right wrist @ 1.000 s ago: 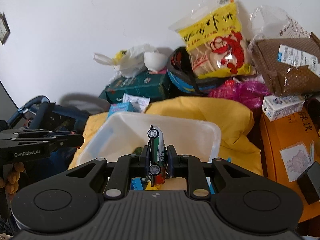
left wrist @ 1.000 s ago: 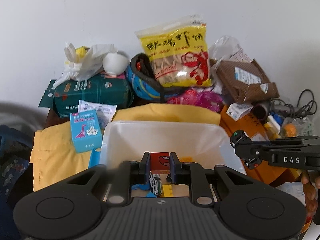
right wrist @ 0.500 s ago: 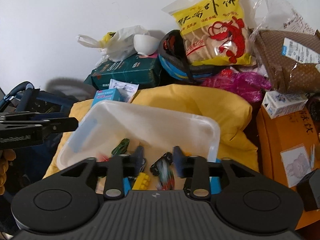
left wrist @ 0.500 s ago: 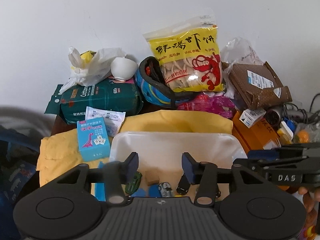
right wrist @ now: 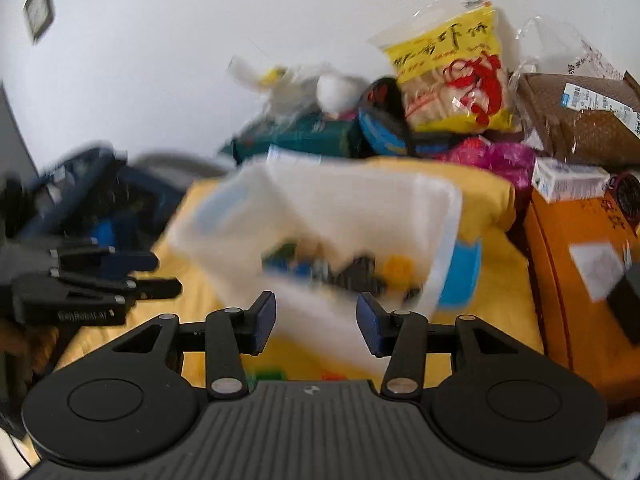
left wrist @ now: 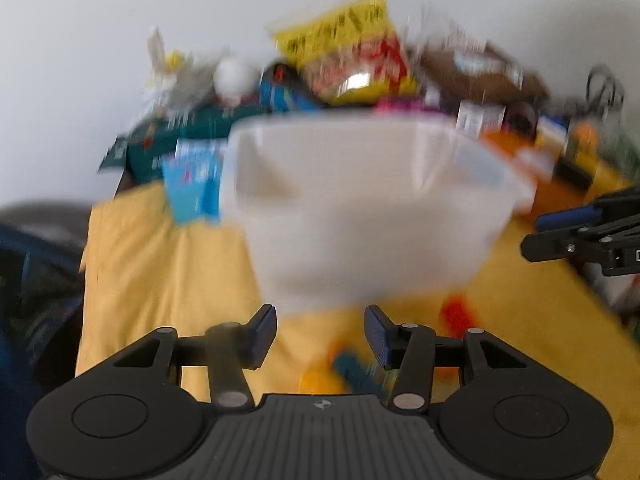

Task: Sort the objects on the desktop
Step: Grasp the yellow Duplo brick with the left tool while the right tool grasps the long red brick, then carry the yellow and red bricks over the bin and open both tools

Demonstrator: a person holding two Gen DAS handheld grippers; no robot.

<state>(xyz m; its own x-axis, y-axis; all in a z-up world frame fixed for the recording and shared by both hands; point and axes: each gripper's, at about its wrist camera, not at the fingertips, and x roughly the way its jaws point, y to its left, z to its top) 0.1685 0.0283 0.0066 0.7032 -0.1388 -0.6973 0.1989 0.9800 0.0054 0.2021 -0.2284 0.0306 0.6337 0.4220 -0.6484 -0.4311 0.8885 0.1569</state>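
- The left gripper (left wrist: 320, 334) had its jaws wide apart and held nothing; it was just in front of the white bin (left wrist: 360, 208).
- The white bin stood on the yellow cloth (left wrist: 160, 280), with blurred small toys (right wrist: 340, 268) inside it.
- The right gripper (right wrist: 316, 322) was also spread wide and empty, near the front of the bin.
- The yellow snack bag (right wrist: 452, 76) stood behind the bin, by the wall.

Home setting: white wall (right wrist: 160, 60), snack bag (right wrist: 452, 72), parcels (right wrist: 580, 120), yellow cloth (left wrist: 160, 272) over a cluttered table.
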